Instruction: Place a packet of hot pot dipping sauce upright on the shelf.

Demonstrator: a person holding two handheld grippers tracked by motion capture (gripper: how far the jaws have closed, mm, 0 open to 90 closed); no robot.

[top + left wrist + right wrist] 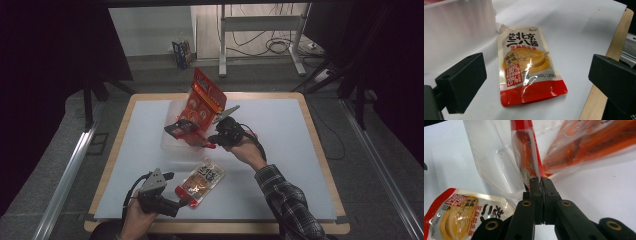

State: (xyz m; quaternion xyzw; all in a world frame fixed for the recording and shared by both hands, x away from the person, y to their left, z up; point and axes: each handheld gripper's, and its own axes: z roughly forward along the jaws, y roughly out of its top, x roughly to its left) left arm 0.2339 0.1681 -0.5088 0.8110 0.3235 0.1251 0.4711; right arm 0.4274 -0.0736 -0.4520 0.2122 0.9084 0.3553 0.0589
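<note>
A clear plastic bin (171,144) sits mid-table with a large red snack bag (205,100) leaning out of its far side. My right gripper (209,144) is shut on the end of a slim red-and-clear sausage packet (192,135) at the bin's near right rim. In the right gripper view the jaws (540,181) meet on that packet's (526,157) seal, with the bin wall (491,162) behind. A yellow-and-red sauce pouch (200,182) lies flat in front of the bin. My left gripper (177,189) stands open just left of the pouch (529,65), not touching it.
A white mat (280,150) covers the wooden table, with bare mat to the right and far left. The table's wooden edge (599,100) runs close beside the left gripper. The large red bag (594,142) lies right of the held packet.
</note>
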